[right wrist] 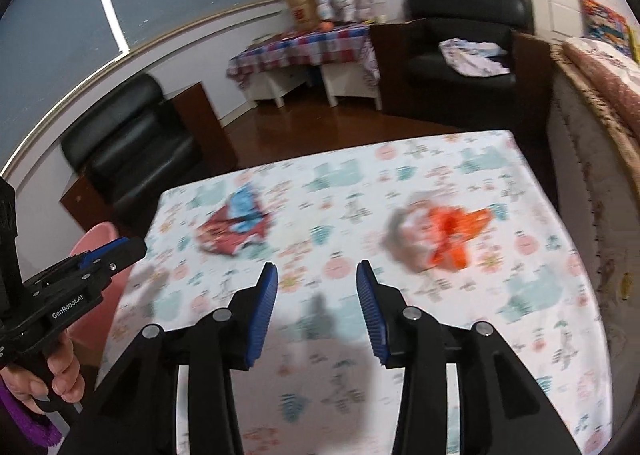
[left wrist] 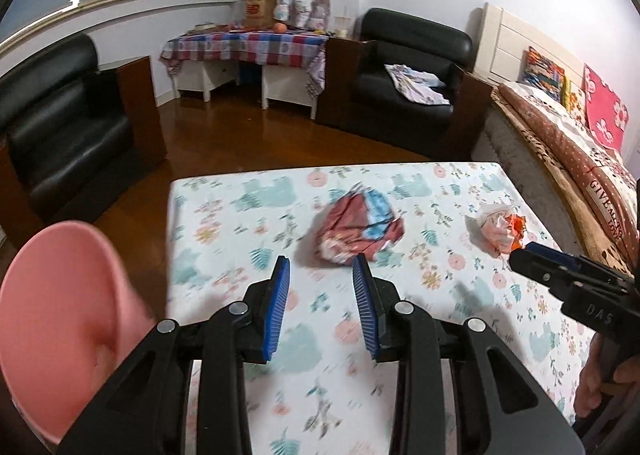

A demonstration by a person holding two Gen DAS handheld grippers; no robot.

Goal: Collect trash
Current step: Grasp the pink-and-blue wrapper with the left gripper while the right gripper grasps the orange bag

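Two bits of trash lie on the tabletop with its cloth of pale flowers and blue bears; nothing has been picked up yet, so I think this is the reaching step. The left gripper has its blue ribbed jaws about half open with nothing between them; the crumpled red and blue foil snack bag lies just ahead of the jaws, close to the tip of the jaw on the bed's side. The right gripper is about half open too and holds nothing; the scrunched clear plastic bag with an orange wrapper inside lies ahead of its jaws and off to the bed's side, near but not touching. A round pink plastic bin stands low beside the tabletop, off to the outer side of the left jaws; that looks like where the trash should go. Next, I think, each gripper needs to move forward until its trash sits between the jaws, then squeeze; the right one must also swing a little toward the bed first.
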